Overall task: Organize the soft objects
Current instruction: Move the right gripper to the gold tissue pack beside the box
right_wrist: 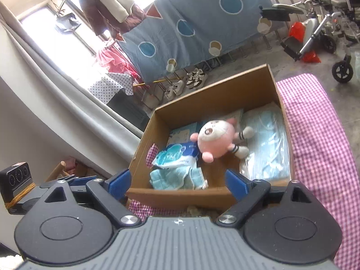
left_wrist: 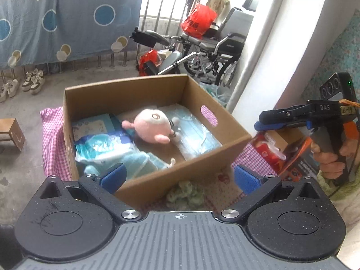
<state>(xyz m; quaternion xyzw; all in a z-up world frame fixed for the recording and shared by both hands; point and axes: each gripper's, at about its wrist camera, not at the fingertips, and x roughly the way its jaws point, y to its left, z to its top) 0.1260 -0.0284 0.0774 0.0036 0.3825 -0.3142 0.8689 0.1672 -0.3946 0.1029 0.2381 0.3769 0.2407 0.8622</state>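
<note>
A brown cardboard box stands on a pink checked cloth. In it lie a pink plush toy, a blue tissue pack, a light blue towel and a bag of blue masks. A green fuzzy item lies in front of the box. My left gripper is open and empty above the box's near wall. My right gripper is open and empty over the box's near edge; it also shows in the left wrist view.
A red and orange package lies right of the box. A wheelchair and red bags stand behind. Shoes line the floor under a hanging blue sheet. A small wooden stool stands at the left.
</note>
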